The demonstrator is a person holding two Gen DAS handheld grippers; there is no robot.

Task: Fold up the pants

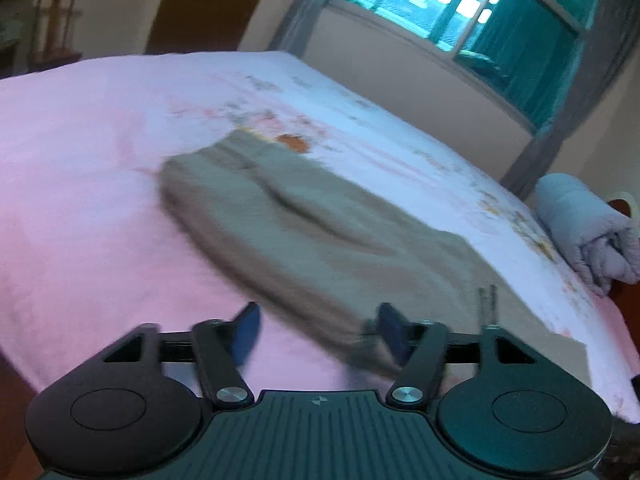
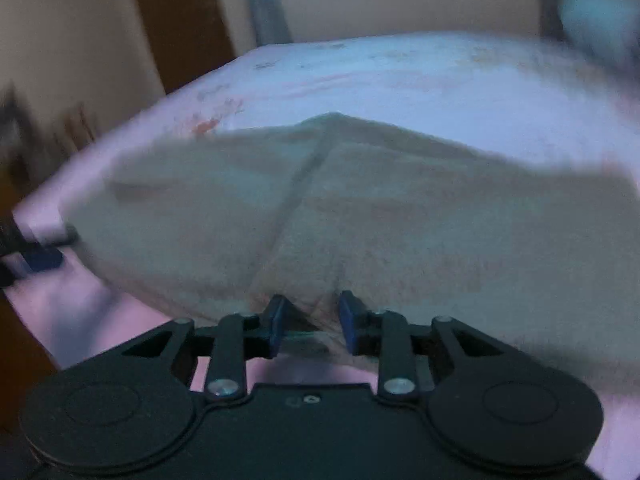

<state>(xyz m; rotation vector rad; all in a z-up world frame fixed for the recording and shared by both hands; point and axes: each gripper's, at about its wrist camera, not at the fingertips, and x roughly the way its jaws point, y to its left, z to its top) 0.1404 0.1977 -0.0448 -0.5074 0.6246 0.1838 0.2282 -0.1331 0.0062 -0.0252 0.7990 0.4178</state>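
Beige pants (image 1: 320, 224) lie folded lengthwise on the pink bed sheet (image 1: 80, 160), waistband towards the far side. My left gripper (image 1: 320, 332) hovers at their near edge with its jaws wide apart, and the cloth's edge runs past its right pad without being pinched. In the right wrist view the pants (image 2: 400, 208) fill the middle, with a seam running down them. My right gripper (image 2: 312, 326) is partly open at the near hem; a fold of cloth sits between the pads, which stand clear of it. The picture is blurred. A blue pad (image 2: 42, 260) of the left gripper shows at the left border.
A rolled pale blue blanket (image 1: 592, 232) lies at the bed's right end. Behind the bed are a wall with a window (image 1: 460, 4) and grey curtains. A brown door (image 1: 200, 4) and a wooden rack (image 1: 56, 24) stand at the far left. The bed's near edge drops off just below the grippers.
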